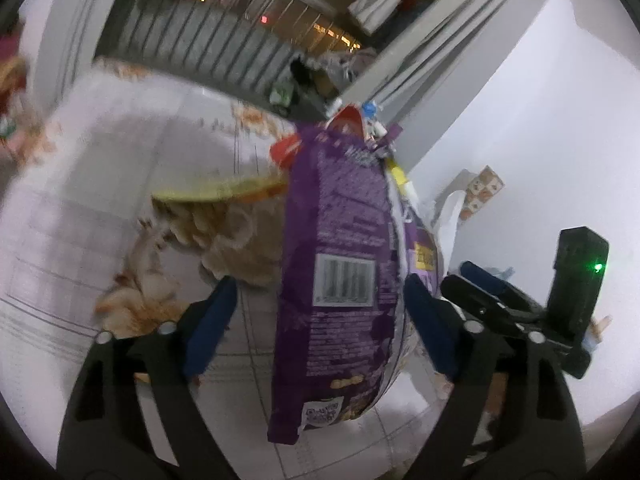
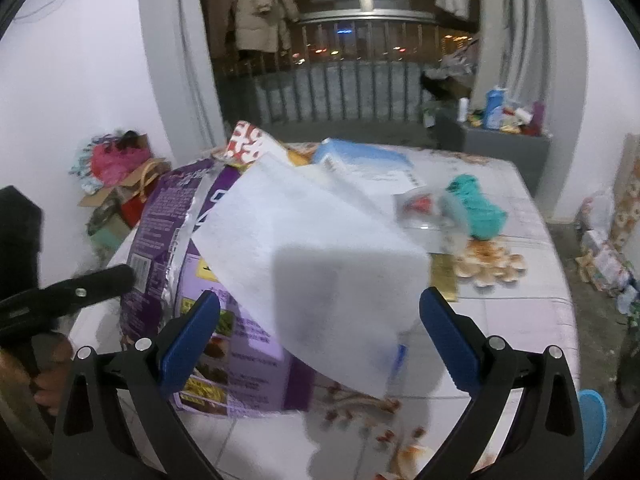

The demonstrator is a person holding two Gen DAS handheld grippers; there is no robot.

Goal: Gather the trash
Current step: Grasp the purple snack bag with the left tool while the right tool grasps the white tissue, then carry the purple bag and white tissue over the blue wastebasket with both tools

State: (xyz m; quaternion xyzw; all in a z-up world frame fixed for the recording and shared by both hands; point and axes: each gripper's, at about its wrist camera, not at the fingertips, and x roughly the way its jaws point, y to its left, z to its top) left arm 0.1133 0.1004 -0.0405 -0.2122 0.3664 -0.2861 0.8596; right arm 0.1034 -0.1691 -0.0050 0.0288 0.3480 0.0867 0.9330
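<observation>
A purple snack bag (image 1: pixel 340 272) stands on edge between the fingers of my open left gripper (image 1: pixel 316 316), its torn top stuffed with wrappers. In the right wrist view the same purple bag (image 2: pixel 168 216) lies open at the left, with a white paper sheet (image 2: pixel 312 248) hanging over its mouth. My right gripper (image 2: pixel 320 340) is open, its blue fingers (image 2: pixel 448 340) on either side of the sheet, not clamped. A red and white wrapper (image 2: pixel 248 144), a blue packet (image 2: pixel 360 160) and a teal bundle (image 2: pixel 480 208) lie on the table behind.
The table (image 2: pixel 520 320) has a white floral cloth. A yellow-rimmed plate (image 1: pixel 216 192) sits left of the bag. Boxes and bags (image 2: pixel 116 184) lie on the floor at left, more clutter (image 2: pixel 604 248) at right. A balcony railing (image 2: pixel 352 88) is behind.
</observation>
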